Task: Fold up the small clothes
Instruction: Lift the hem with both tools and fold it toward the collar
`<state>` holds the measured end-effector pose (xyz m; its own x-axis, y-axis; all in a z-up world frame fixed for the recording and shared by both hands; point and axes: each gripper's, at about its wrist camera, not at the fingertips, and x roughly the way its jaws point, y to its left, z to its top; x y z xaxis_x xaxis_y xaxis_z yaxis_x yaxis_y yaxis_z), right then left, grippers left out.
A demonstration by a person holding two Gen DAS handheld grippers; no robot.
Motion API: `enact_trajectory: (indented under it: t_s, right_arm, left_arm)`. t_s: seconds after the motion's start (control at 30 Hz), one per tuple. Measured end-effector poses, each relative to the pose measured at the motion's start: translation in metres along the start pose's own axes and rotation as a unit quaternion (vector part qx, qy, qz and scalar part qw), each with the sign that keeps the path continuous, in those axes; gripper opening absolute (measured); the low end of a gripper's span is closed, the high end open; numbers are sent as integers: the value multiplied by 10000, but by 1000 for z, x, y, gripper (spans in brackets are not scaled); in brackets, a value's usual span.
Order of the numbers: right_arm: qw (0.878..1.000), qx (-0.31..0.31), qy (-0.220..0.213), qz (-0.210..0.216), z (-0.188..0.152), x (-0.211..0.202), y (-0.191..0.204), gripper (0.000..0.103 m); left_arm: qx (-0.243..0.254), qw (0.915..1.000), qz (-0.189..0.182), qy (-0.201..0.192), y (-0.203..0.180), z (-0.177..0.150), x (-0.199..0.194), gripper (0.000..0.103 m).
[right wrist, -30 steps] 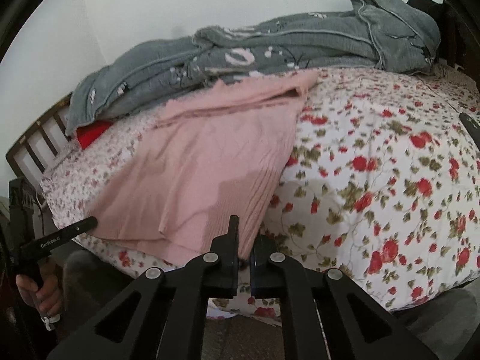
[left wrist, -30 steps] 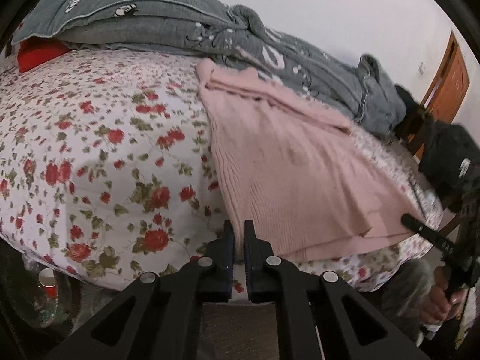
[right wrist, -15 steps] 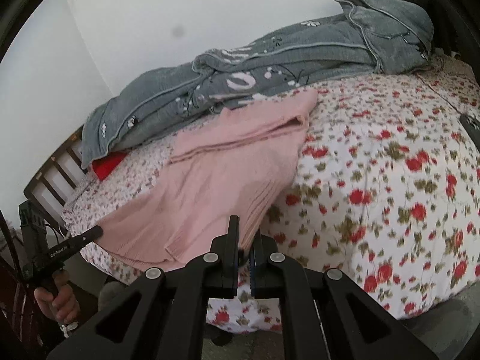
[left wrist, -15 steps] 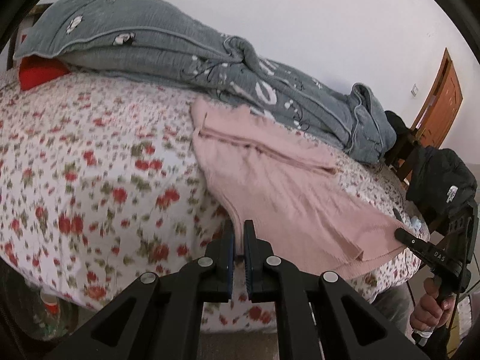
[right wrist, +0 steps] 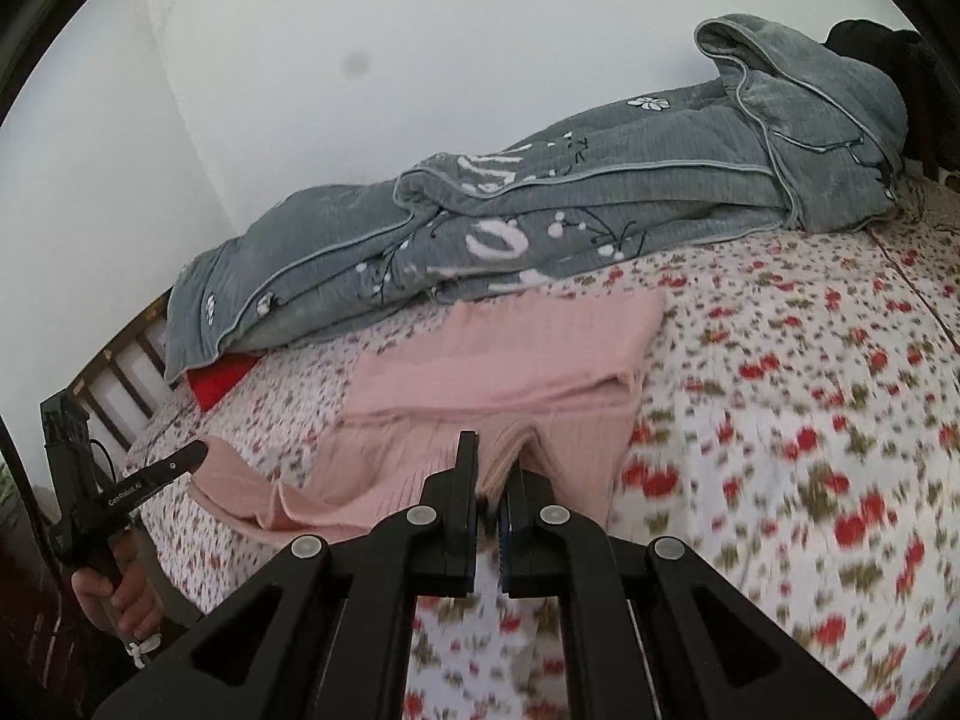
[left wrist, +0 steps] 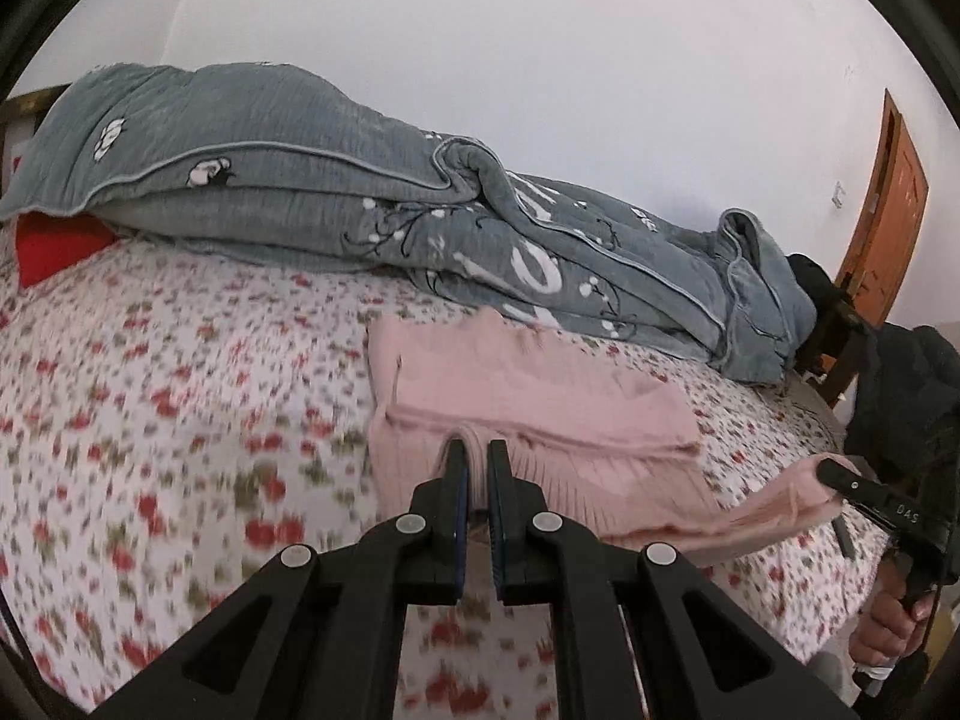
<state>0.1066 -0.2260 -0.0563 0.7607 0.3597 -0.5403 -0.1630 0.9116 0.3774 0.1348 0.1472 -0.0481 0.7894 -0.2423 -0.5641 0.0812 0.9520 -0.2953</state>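
The pink knit sweater lay mid-frame on the floral bedsheet, far part already doubled, its near hem pinched and lifted by left gripper and right gripper, fold seemingly half done

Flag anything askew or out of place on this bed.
The pink garment is mid-fold, its near hem lifted by both grippers and sagging between them. The grey quilt lies bunched along the wall. Nothing looks spilled or damaged.
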Motion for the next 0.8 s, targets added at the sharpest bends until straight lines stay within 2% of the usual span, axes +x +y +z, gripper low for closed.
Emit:
enact_trajectory:
  t_s: [0.17,0.33,0.5,0.8]
  right_arm:
    - [9998,206,-27,32,29,32,-12,5]
    - [9993,351,-86,-3,56,69,-24,5]
    - [9990,443,-36,-18,76,106,-37,5]
    - [9979,587,232,-161,106,178,-63,5]
  left_arm:
    - [2,9999,136,-99,2,26,35,7]
    - [-210,9995,208,-101,8,50,75,7]
    - [-166,9992,344,-68,7,63,111,7]
    - [-122,9983,526,195,14,90,186,7]
